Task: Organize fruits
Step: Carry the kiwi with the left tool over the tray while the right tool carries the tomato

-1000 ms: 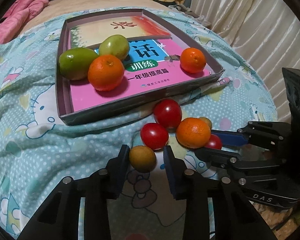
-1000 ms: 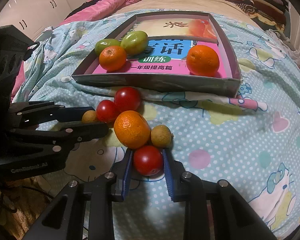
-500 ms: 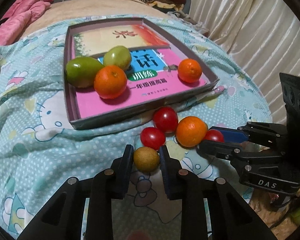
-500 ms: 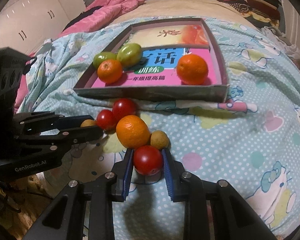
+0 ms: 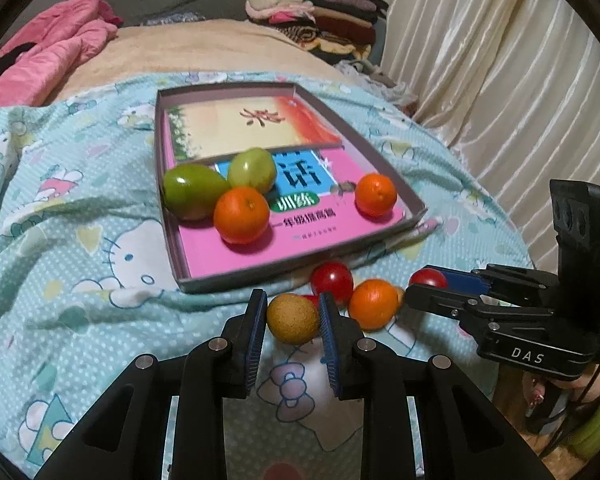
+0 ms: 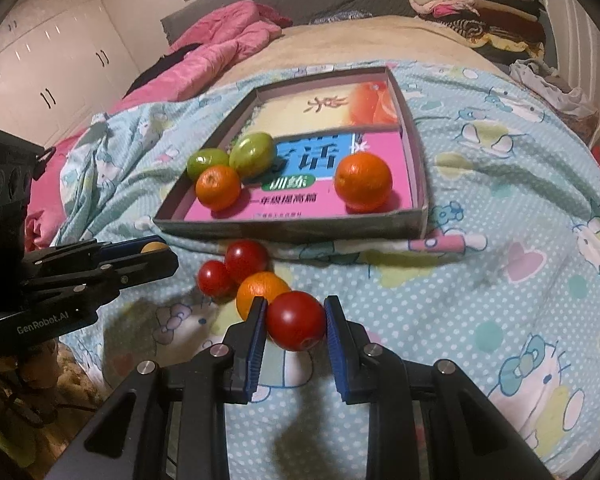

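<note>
- Left gripper (image 5: 293, 322) is clamping the brown fruit (image 5: 292, 319) between its blue pads (image 5: 253, 356), both pads pressing its sides; the fruit is hanging clear of the quilt (image 5: 80, 280).
- Right gripper (image 6: 295, 322) is squeezing a tomato (image 6: 295, 320) the same way, pads flat against either side, no gap showing.
- Judgement: each grip is sitting across the widest part of a round fruit, likely so it is not rolling out while carried to the tray (image 6: 292, 228).
- Both grippers are pointing down and forward, toward the tray's near wall, which is standing between the held fruit and the tray floor; the fruit will need to be going over that wall.
- Loose fruit lying just before the tray: two tomatoes (image 6: 246, 260) touching each other, and an orange (image 6: 260, 290) touching the right gripper's left finger.
- Inside the tray, on a pink book (image 6: 300, 200): two green fruits (image 6: 254, 154) and an orange (image 6: 219, 187) are crowding the left corner; another orange (image 6: 363, 181) is sitting alone to the right.
- Judgement: open floor between those groups is looking like the easiest drop spot.
- Farther out: pink bedding (image 6: 220, 32), folded clothes (image 5: 312, 12), curtain (image 5: 500, 80); none are blocking the way.
- Risk: the soft quilt is sloping, so loose fruit may be rolling if nudged.
</note>
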### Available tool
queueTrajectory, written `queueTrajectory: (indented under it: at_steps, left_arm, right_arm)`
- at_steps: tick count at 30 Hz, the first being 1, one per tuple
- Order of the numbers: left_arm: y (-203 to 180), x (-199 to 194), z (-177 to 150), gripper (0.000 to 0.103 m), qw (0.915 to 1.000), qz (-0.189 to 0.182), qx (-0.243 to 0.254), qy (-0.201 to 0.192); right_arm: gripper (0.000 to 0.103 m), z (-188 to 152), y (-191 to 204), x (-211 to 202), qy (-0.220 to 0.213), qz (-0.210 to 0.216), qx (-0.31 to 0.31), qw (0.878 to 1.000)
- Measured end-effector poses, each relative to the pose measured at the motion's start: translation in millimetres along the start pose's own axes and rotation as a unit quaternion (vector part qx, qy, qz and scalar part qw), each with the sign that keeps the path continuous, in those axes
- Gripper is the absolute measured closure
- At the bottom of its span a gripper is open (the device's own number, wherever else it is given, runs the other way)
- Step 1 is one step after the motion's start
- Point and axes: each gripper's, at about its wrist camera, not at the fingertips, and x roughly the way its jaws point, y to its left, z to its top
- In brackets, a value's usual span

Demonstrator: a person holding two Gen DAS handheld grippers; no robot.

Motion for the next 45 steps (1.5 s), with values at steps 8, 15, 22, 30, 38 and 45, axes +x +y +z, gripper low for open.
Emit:
queueTrajectory:
  at_steps: [8, 15, 22, 30, 38, 45]
  left_arm:
    - [12.2, -12.3, 5.8, 0.076, 0.999, 0.011, -0.026, -0.034]
    - [18.9, -15.1, 7.3, 0.076, 0.9983, 0.017, -0.038, -0.042]
    - [20.1, -18.6, 9.4, 0.076, 0.9975, 0.023, -0.036, -0.055]
    - [14.0, -15.4, 11.3, 0.076, 0.9978, 0.03, -0.021, -0.055]
    - [13.9, -10.1, 16.1, 0.076, 0.9972, 0.039, -0.018, -0.061]
    - [16.9, -8.0, 21.7, 0.076, 0.9962, 0.046, -0.022, -0.071]
  right_arm:
    - [0.074, 5.9, -3.6, -10.6, -0.033, 0.005, 0.002, 0.999]
    - [0.074, 9.0, -4.9, -15.9, -0.051, 0.005, -0.001, 0.999]
    - [0.074, 12.4, -7.9, -20.6, -0.066, 0.005, -0.001, 0.998]
    - [0.074, 18.7, -13.7, -23.0, -0.082, -0.004, 0.001, 0.997]
    - [0.074, 25.0, -12.6, -23.5, -0.098, -0.02, -0.017, 0.995]
    - [0.074, 31.8, -18.6, -20.9, -0.105, -0.031, -0.019, 0.994]
